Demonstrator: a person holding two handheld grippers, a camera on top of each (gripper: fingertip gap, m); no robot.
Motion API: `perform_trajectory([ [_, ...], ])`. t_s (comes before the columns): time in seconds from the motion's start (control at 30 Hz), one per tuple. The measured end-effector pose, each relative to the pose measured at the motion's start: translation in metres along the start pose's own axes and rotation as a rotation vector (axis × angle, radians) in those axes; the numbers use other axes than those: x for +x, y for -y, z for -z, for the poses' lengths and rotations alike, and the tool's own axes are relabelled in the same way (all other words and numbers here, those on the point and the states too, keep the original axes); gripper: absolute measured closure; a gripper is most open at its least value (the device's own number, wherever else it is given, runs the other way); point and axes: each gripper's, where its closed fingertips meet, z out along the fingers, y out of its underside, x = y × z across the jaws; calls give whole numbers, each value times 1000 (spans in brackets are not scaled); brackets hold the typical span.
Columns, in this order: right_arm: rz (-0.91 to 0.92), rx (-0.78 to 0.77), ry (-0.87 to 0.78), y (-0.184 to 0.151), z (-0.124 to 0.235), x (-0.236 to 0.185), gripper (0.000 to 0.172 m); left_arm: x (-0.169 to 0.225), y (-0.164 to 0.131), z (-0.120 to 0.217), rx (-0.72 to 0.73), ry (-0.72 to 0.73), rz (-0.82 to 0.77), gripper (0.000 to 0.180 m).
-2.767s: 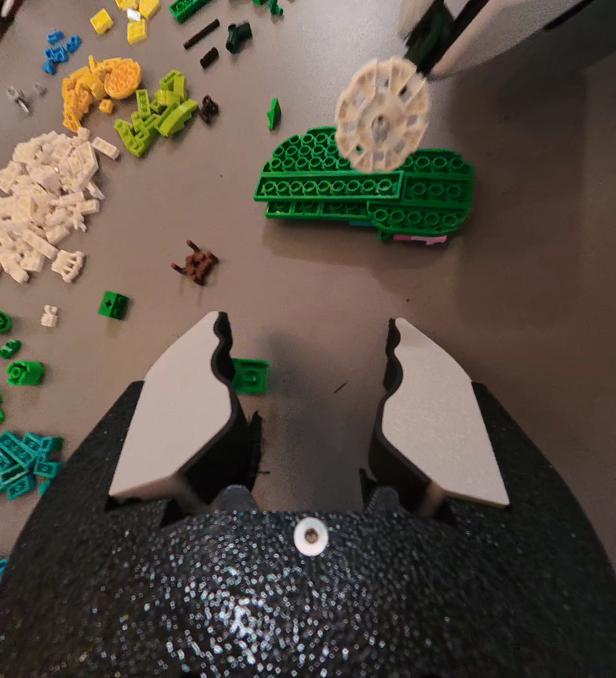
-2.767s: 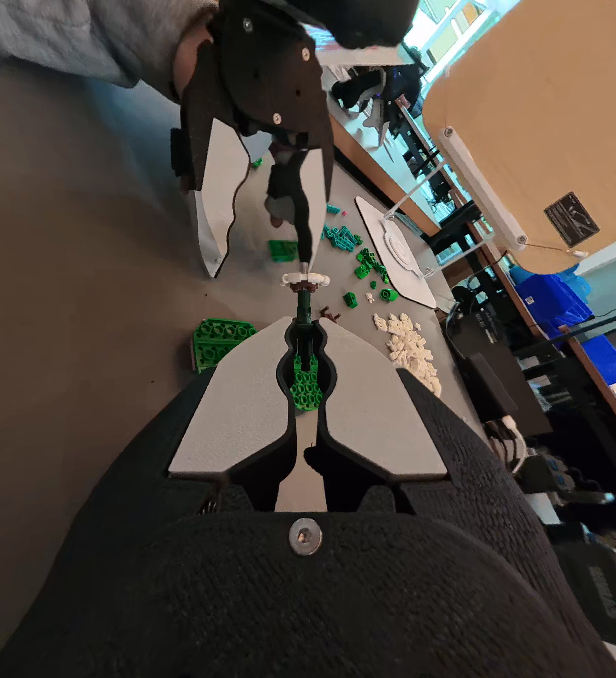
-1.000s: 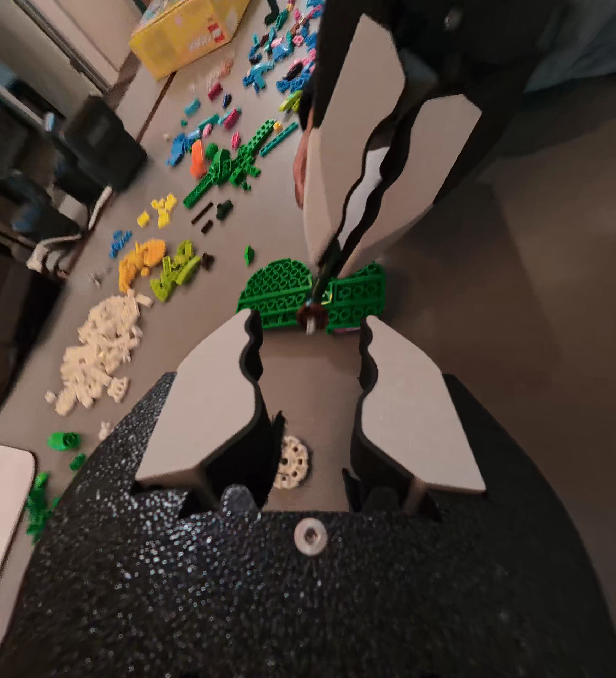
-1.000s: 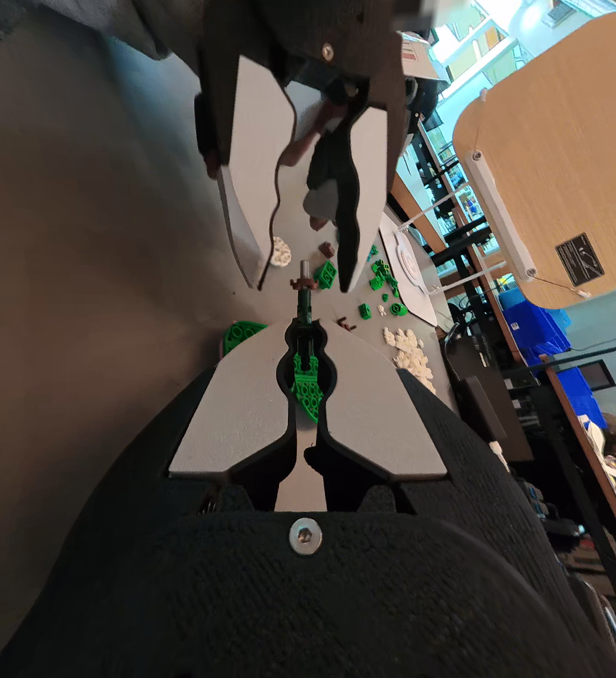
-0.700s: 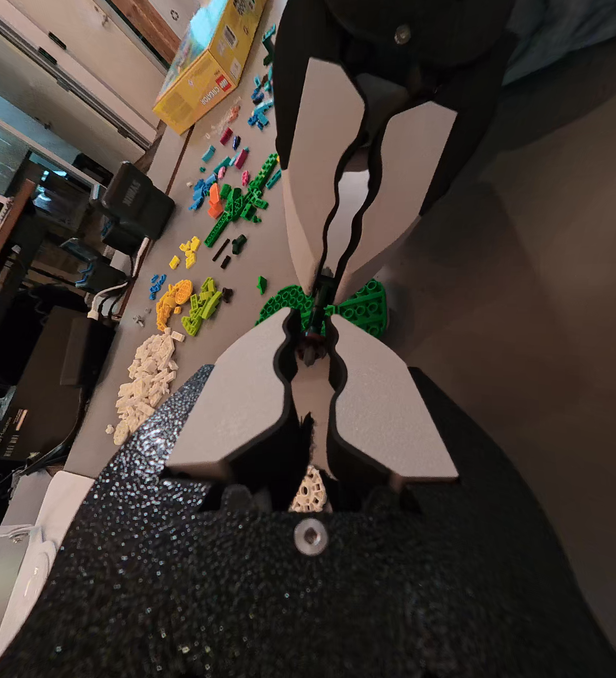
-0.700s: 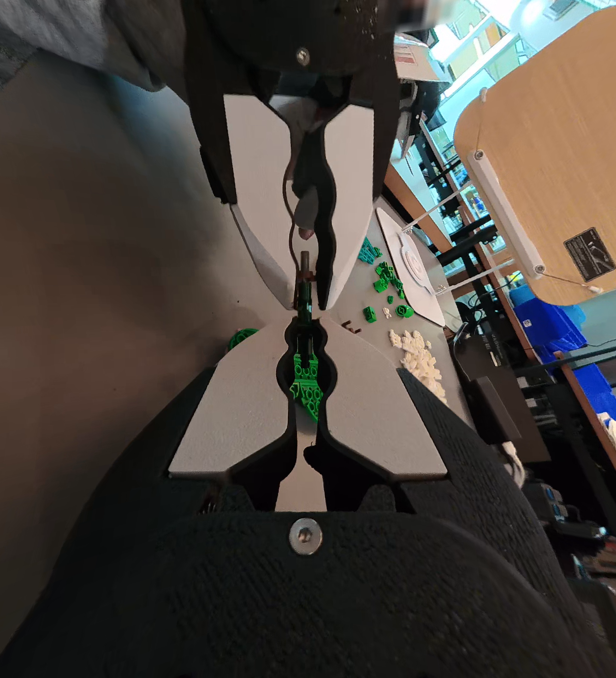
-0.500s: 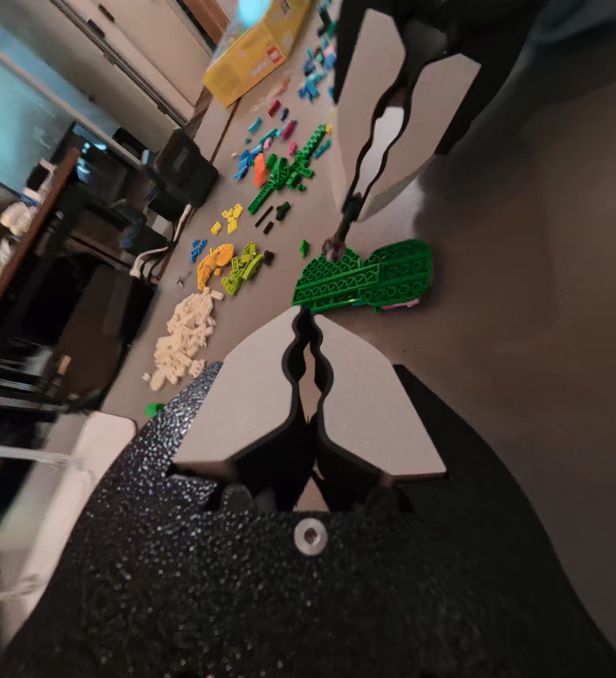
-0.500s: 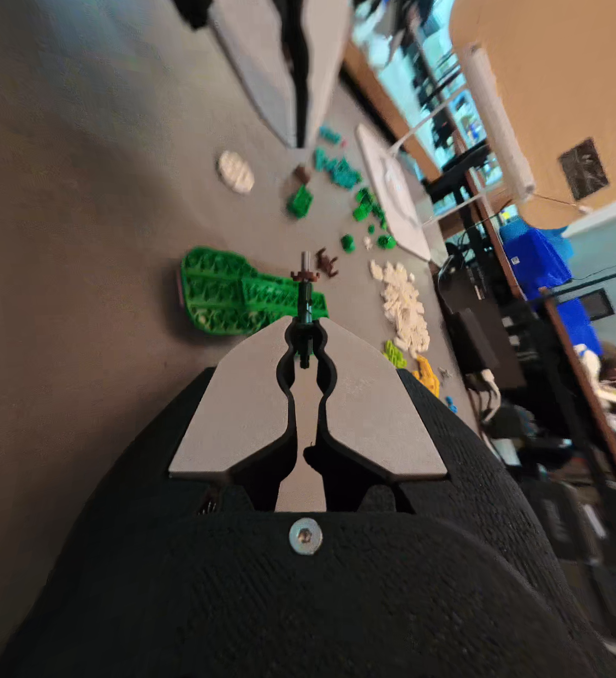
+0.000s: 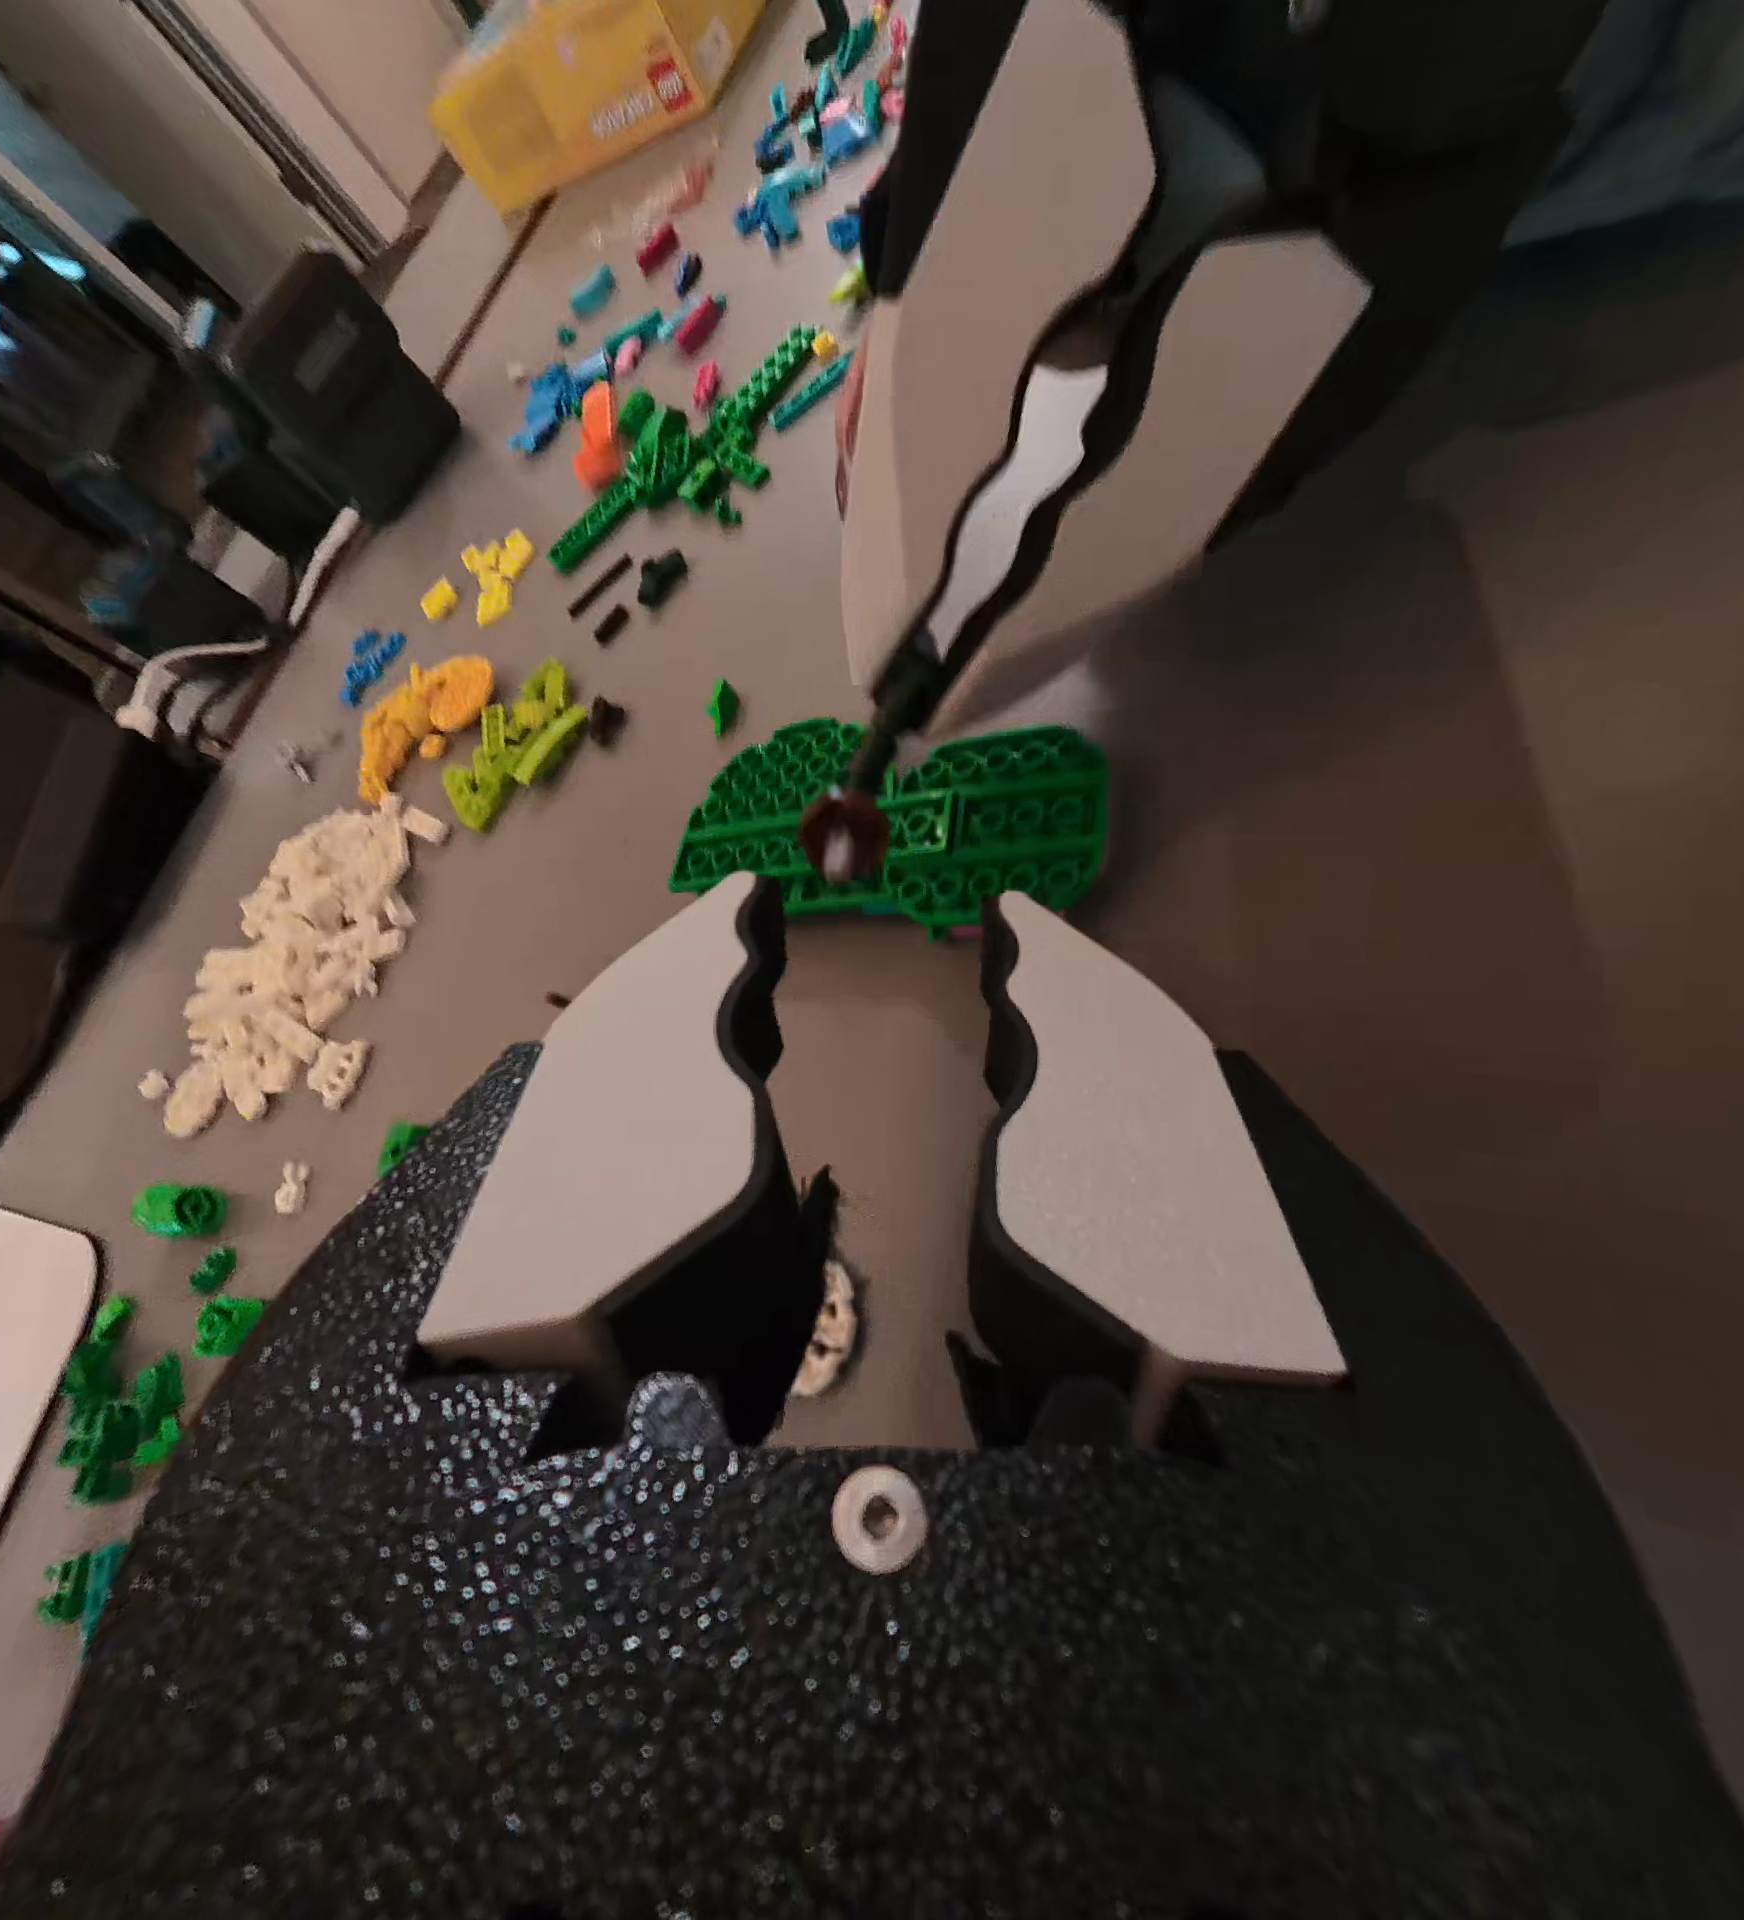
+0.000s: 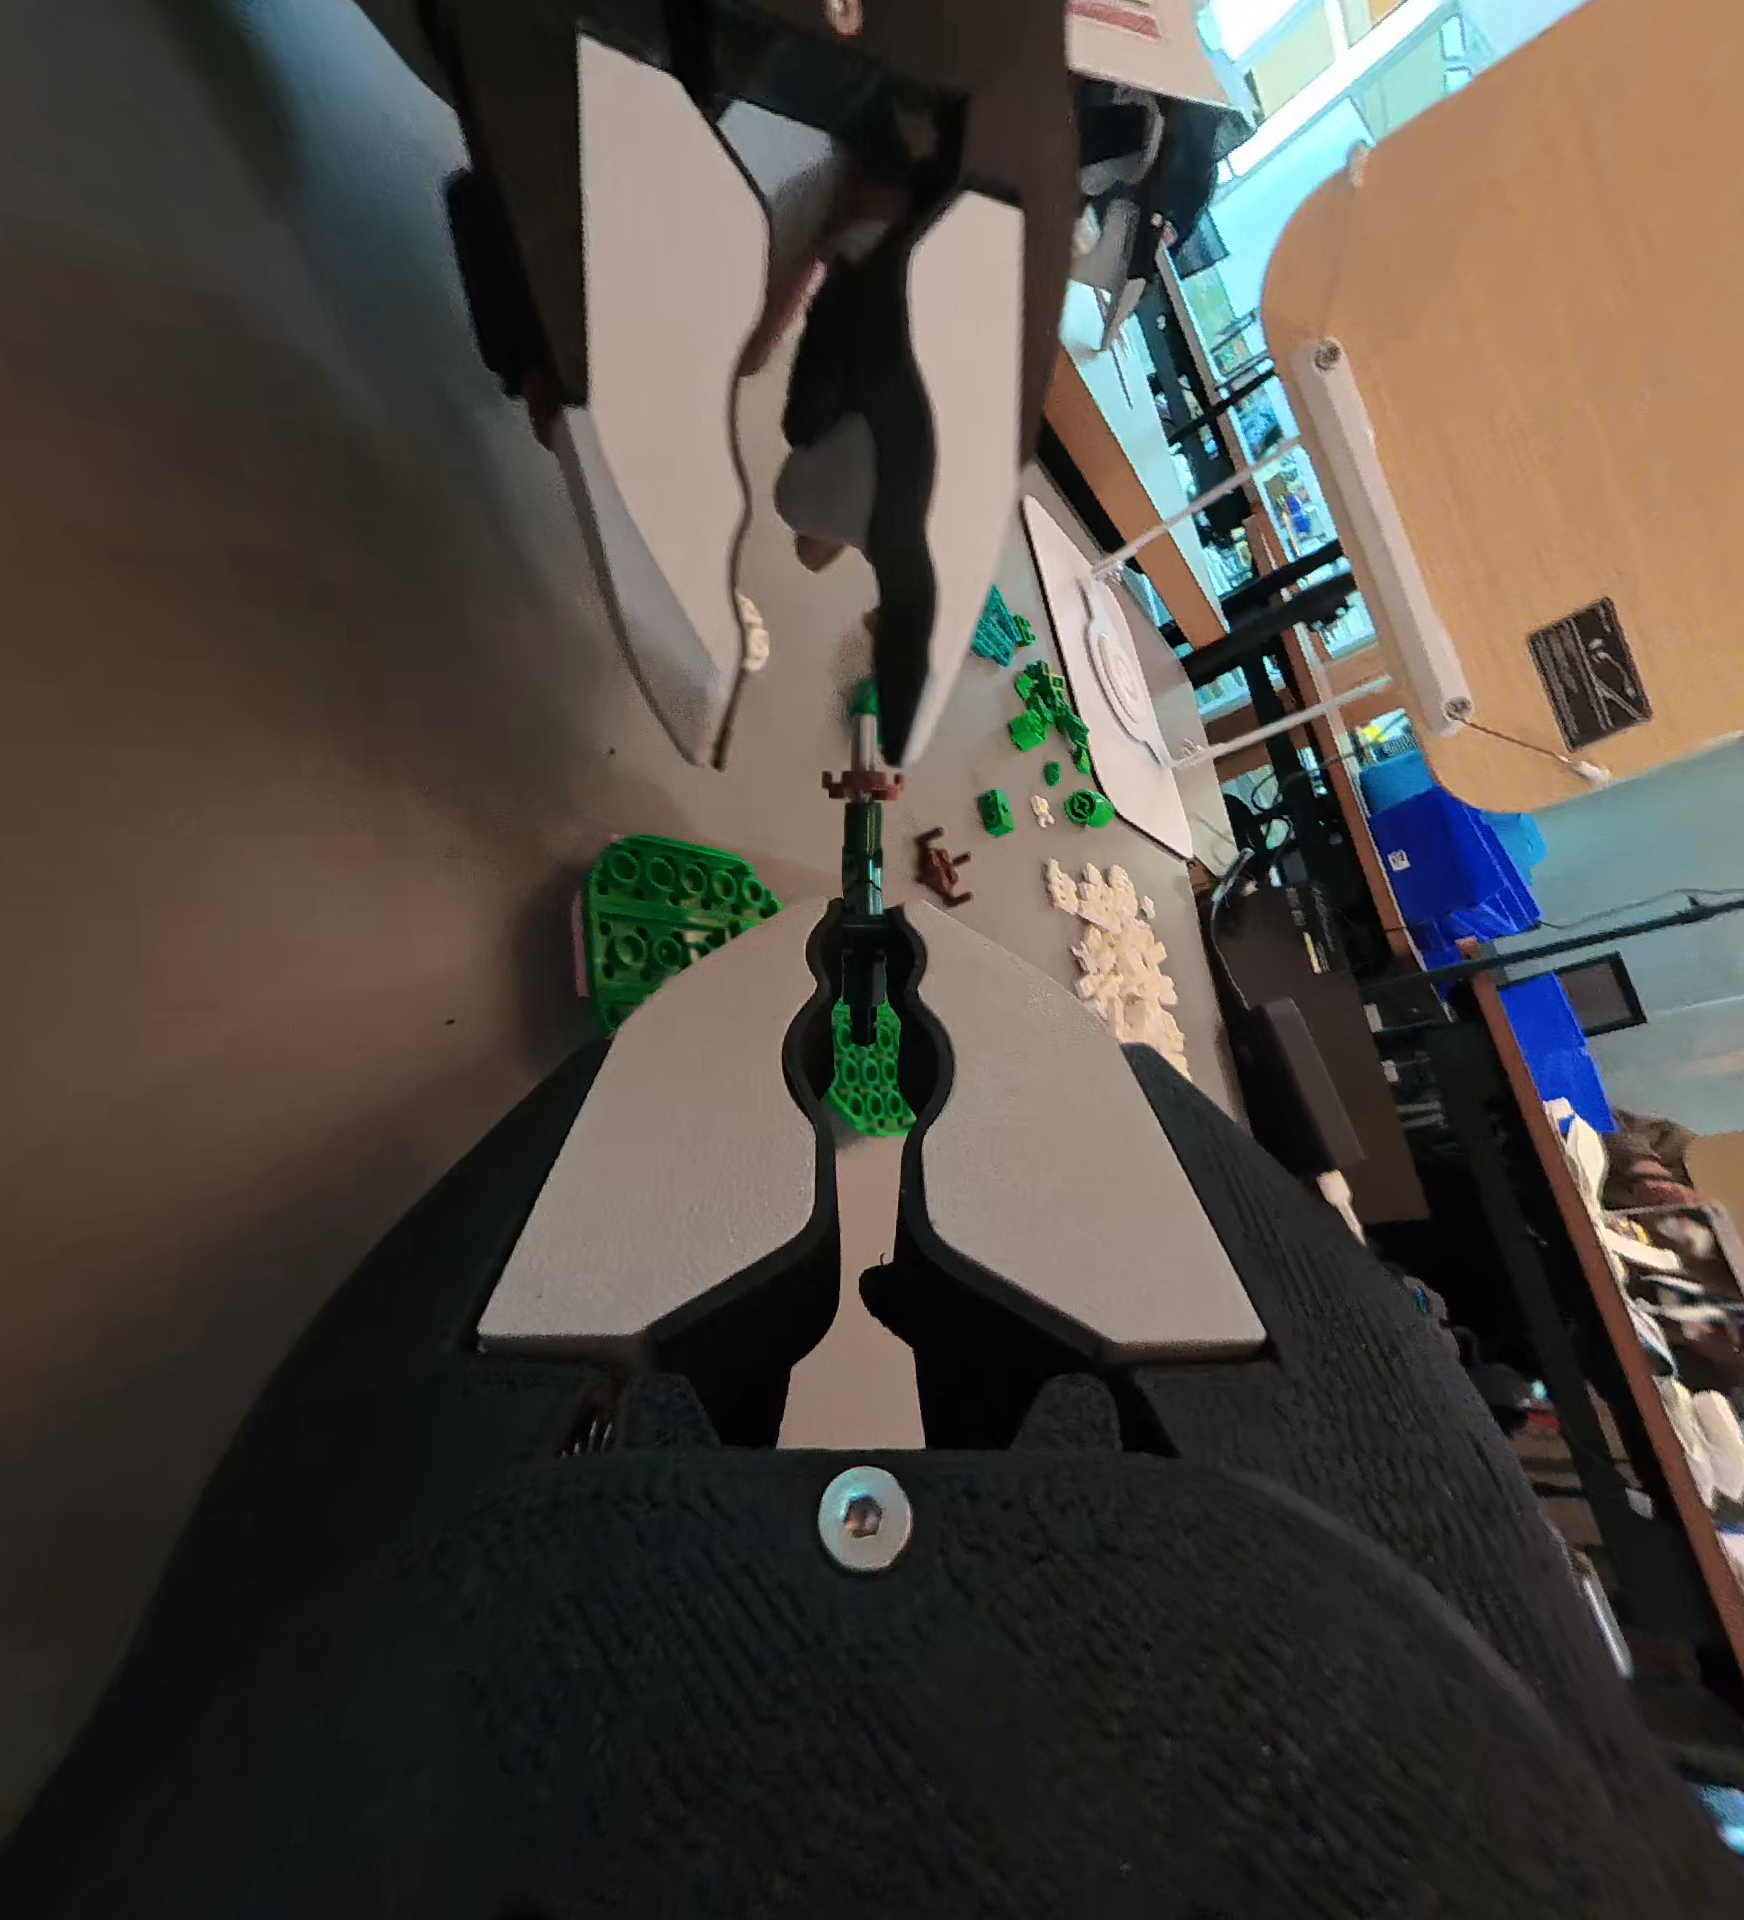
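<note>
While toy bricks lie scattered over the grey tabletop beside a yellow box, the right claw clamps a dark green stem; the left claw gapes, bare, near a green plate.

In your left wrist view, a yellow box at about eleven o'clock carries a small red logo patch and printed lettering on its side, too blurred to make out. In your right wrist view, a black plaque with pale markings sits on the wooden panel at two o'clock, and a blue bin below it bears a small white label.
</note>
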Motion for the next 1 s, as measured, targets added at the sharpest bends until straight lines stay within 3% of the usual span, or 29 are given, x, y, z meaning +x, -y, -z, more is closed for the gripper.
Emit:
perform_trajectory([
  [0.27,-1,54,39,13,-2,-10,165,2,6,-10,-8,11,-60,162],
  [0.7,15,8,32,8,-1,-9,165,4,16,-1,62,38,-117,163],
  [0.77,52,-100,2,-11,-1,-4,165,2,18,5,83,41,-114,163],
  [0.8,101,-224,-23,-38,3,2,165,-4,24,17,137,50,-73,163],
  [0.87,18,-213,-59,-47,14,16,165,-20,25,39,171,83,-3,164],
  [1.0,-10,-166,-111,-35,15,26,165,-27,-6,38,-14,82,28,163],
])
